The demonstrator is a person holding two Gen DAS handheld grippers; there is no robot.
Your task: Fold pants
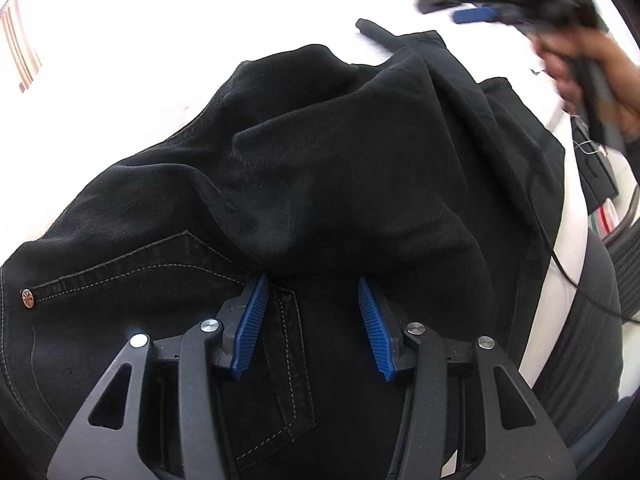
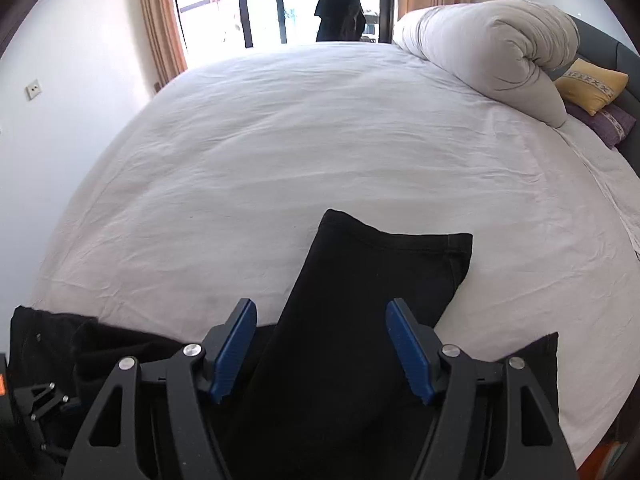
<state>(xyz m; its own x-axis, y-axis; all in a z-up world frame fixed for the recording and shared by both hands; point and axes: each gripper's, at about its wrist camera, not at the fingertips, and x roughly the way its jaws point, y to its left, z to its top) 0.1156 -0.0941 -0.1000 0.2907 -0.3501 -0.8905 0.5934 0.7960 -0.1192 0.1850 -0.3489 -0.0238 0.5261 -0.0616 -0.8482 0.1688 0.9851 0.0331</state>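
Black pants point(image 1: 312, 168) lie rumpled on a white bed point(image 1: 120, 80). In the left wrist view the waist end with a pocket and a copper rivet point(image 1: 28, 298) is near me. My left gripper point(image 1: 312, 286) is open, just above the pocket area, holding nothing. In the right wrist view a pant leg point(image 2: 372, 272) runs forward over the bed sheet point(image 2: 320, 140), its hem at the far end. My right gripper point(image 2: 322, 308) is open above that leg, empty. It also shows blurred in the left wrist view point(image 1: 476, 14), held by a hand at the top right.
A rolled grey duvet point(image 2: 492, 52) and yellow and purple pillows point(image 2: 596, 84) lie at the bed's far right. A window with orange curtains point(image 2: 160, 16) and a dark hanging garment point(image 2: 344, 4) are beyond the bed. A cable point(image 1: 560, 264) runs at the right.
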